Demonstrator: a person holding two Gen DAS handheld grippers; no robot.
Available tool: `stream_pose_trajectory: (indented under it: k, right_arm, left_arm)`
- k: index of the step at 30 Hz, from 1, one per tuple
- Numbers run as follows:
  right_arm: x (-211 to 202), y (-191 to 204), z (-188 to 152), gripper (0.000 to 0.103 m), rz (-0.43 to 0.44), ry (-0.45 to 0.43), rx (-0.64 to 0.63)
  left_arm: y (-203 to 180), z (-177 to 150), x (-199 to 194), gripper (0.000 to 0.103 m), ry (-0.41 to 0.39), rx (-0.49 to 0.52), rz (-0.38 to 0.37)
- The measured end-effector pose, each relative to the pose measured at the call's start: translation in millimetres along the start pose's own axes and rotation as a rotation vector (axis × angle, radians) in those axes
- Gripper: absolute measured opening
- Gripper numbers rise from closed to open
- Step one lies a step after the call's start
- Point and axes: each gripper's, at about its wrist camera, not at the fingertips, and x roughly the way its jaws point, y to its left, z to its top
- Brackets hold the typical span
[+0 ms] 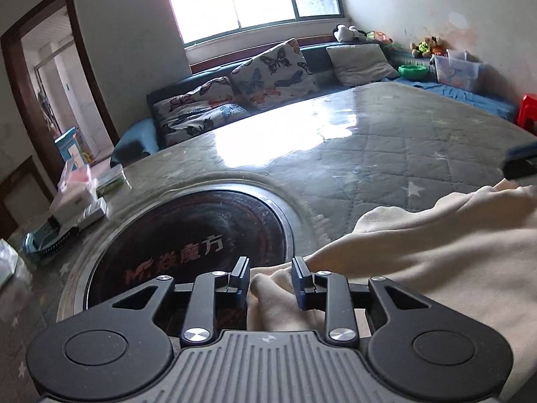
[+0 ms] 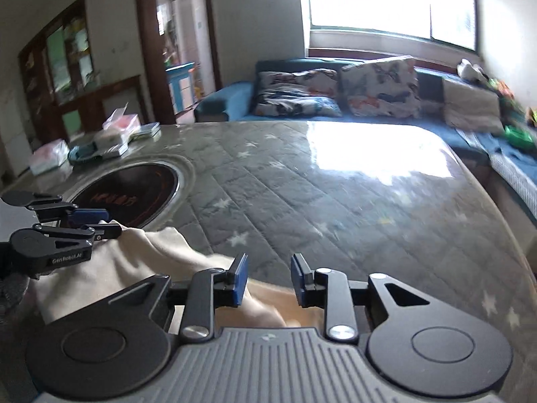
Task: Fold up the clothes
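A cream garment [image 1: 436, 252] lies rumpled on the near part of a table with a grey quilted, star-printed cover [image 1: 369, 154]. One bunched fold of it reaches in between the blue pads of my left gripper [image 1: 270, 265]. Those jaws stand apart and do not press the cloth. In the right wrist view the garment [image 2: 134, 258] spreads to the left, with its edge under my right gripper [image 2: 268, 262]. That gripper is open too, hovering just over the fabric. My left gripper [image 2: 112, 223] shows at the far left there, at the garment's far corner.
A round dark glass plate [image 1: 188, 241] with red lettering is set into the table beside the garment. Boxes and tissue packs [image 1: 77, 201] crowd the table's left end. A blue sofa with butterfly cushions [image 1: 268, 70] runs behind. A red stool [image 1: 527, 110] stands at the right.
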Motion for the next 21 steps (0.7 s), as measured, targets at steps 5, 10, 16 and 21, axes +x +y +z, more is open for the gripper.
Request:
stream_pose_trajectory:
  k: [5,10,16,21]
  right_arm:
    - [-16,-14,-24,0.029,0.043,0.012,0.081]
    - [-12,-14,-31,0.029,0.039,0.024,0.105]
    - [-1,-9,-31,0.031,0.003,0.017,0.121]
    - [2,-7,-33,0.033,-0.013,0.010,0.104]
  left_arm:
    - [-7,-1,-9,0.031,-0.013,0.022,-0.003]
    - [-9,-2,-5,0.030,-0.010,0.028,0.015]
    - [-5,-6,-4,0.030,-0.001,0.017,0.030]
    - [-4,-8,-7,0.030,-0.005,0.009,0.027]
